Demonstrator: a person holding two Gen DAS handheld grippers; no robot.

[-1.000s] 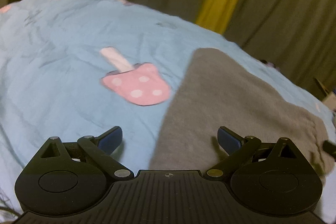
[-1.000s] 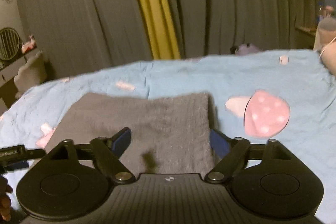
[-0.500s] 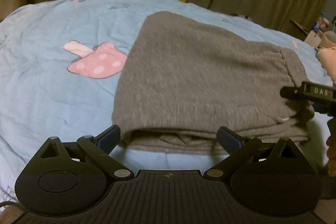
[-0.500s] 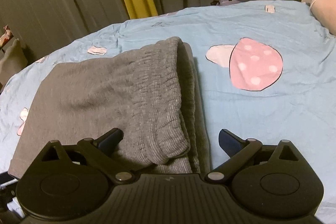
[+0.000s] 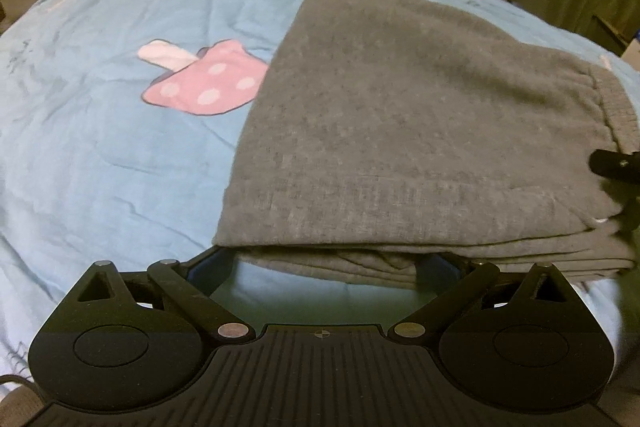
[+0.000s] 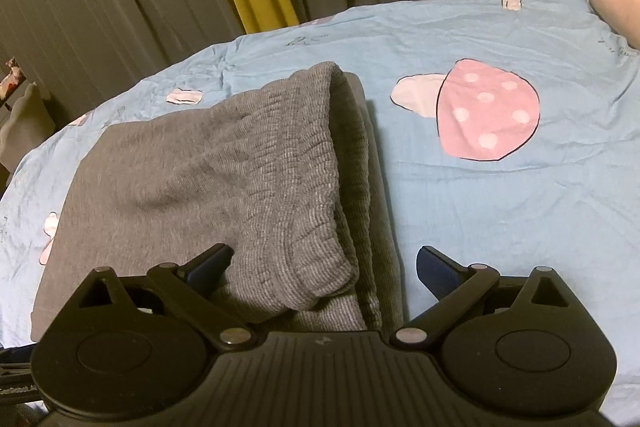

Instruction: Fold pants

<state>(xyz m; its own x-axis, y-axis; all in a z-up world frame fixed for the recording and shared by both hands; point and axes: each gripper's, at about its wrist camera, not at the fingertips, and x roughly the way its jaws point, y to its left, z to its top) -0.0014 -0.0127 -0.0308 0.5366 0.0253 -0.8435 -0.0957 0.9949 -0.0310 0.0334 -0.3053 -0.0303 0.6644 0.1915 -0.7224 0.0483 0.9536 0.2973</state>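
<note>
Showing only rightward: pants (image 6: 208,163) waistband ribbing (image 6: 296,163).

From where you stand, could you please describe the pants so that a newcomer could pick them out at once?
Start from the light blue bedsheet that fills the scene, printed with pink, white-spotted mushrooms. On it lies one flat, folded stack of cloth: the grey pants. They are the only grey, unprinted thing on the sheet, with a ribbed elastic waistband along one end.
</note>
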